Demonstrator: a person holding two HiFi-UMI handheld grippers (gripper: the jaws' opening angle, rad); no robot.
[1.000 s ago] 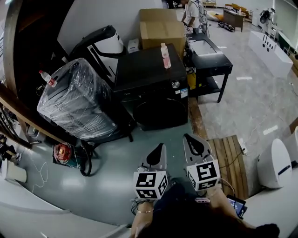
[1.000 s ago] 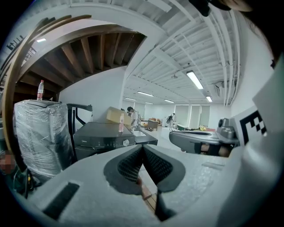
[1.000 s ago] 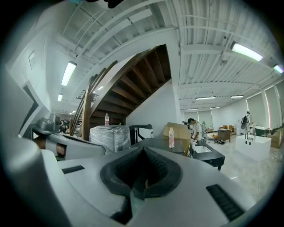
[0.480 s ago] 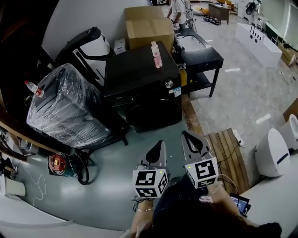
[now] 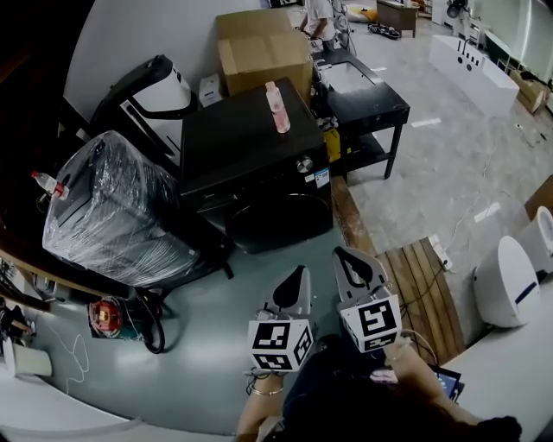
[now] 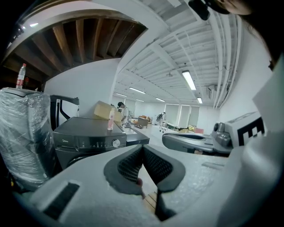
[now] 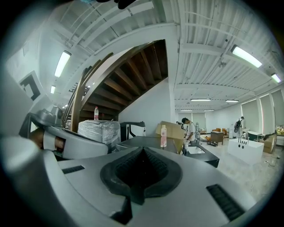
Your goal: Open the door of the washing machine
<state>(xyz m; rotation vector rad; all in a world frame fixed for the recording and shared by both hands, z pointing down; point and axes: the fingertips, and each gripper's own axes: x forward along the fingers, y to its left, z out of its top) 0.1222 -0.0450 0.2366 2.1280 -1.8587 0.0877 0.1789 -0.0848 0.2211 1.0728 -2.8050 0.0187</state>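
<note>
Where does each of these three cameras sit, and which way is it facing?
Head view: on the person's head, facing steeply down at the washing machine; left gripper, right gripper and wrists show.
Left gripper view: rides that gripper, facing the machine past its fingers.
Right gripper view: likewise on the right gripper.
All three share the pink bottle.

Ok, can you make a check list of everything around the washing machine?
Surface: grey floor, wooden pallet at the right.
Job's things: washing machine, round door shut.
Clutter: pink bottle on the machine; cardboard box behind; plastic-wrapped appliance beside it.
Grippers: left gripper and right gripper short of the machine, jaws together, empty.
Cables: white cable and black hose on the floor, left.
Surroundings: black table, person behind it.
</note>
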